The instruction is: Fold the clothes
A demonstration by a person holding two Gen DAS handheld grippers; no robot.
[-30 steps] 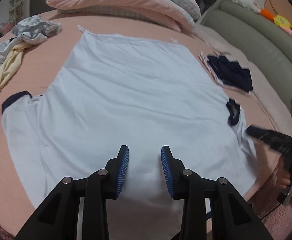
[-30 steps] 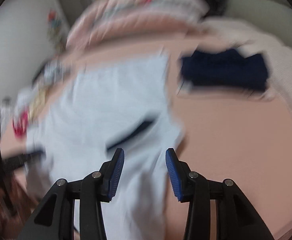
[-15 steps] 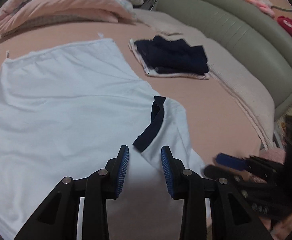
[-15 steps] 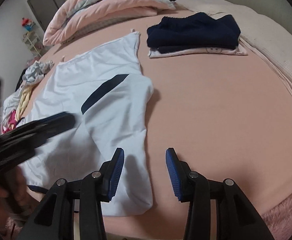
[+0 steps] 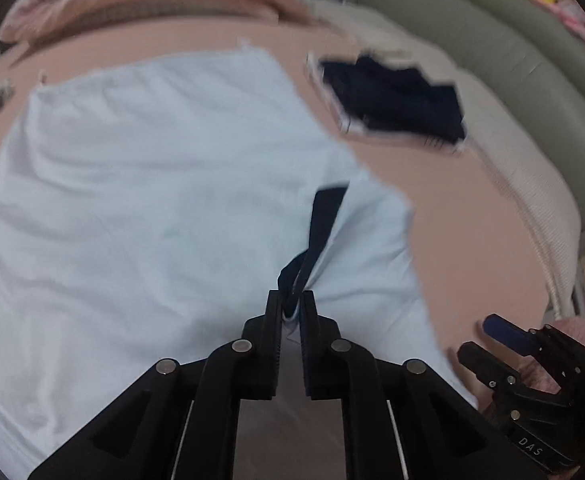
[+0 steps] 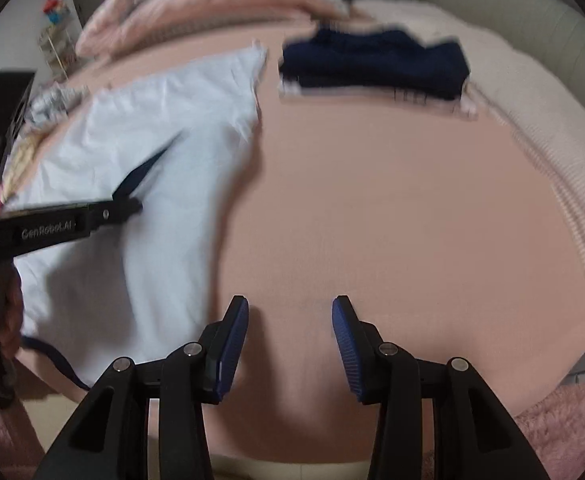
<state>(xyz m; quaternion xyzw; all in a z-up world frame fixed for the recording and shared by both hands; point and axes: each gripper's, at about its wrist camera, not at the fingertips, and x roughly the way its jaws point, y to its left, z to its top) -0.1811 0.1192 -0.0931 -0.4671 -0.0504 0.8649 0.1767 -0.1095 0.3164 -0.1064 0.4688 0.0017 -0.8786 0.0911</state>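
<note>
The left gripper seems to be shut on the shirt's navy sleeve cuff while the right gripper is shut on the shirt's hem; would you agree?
Not quite. The left gripper is shut on the white shirt's navy sleeve cuff, but the right gripper is open and holds nothing, hovering over the bare pink bedsheet, as the right wrist view shows.

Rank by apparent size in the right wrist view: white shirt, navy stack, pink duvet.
1. white shirt, clearly the largest.
2-3. navy stack and pink duvet look alike in area. The duvet lies farther back and is cut off by the frame edge, so no ranking between them.
</note>
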